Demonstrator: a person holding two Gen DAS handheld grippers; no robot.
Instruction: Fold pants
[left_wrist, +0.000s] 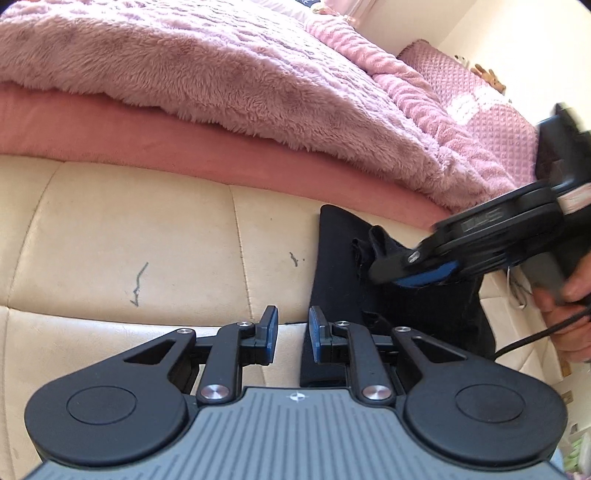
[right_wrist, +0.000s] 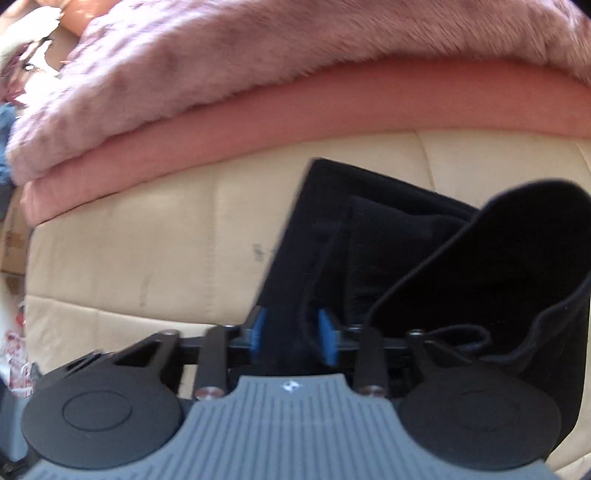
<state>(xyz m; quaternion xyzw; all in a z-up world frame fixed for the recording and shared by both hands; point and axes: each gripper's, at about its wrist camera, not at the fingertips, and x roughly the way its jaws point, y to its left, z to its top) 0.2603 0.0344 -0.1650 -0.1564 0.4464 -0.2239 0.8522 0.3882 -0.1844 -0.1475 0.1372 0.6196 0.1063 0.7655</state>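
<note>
Starting at the right claw (right_wrist: 291, 336): parted to a middling gap, straddling a doubled edge of the black pants (right_wrist: 369, 229). Blue pads (right_wrist: 327, 339) on either side of the cloth and seemingly just off it, so no real pinch. Seen from the left wrist, pointing steeply down onto the bundle, gripped by a hand (left_wrist: 561, 306) at the frame's edge.

Over to the left claw (left_wrist: 293, 332): narrowly open, holding nothing, hovering just beside the near edge of the garment with one finger above the hem.

Out to the pants themselves: lying on the cream padded bench (left_wrist: 110, 240), already doubled into a narrow strip, with one flap curling up loose on the side by the right claw. Looks light, limp and thick-knit. Probably drapes and sags the moment it is lifted, with nothing stiff to push against. Likely grippy rather than slippery, and not fragile.

Best taken at a hem or folded edge, through all the layers at once, ideally at two corners so that the strip stays square. Worth flattening that curled flap first.

Beyond, a pink sheet (left_wrist: 147, 136) and a fluffy pink blanket (left_wrist: 221, 74) piled behind the bench.

As for containers: no basket, box or drawer anywhere in view.
</note>
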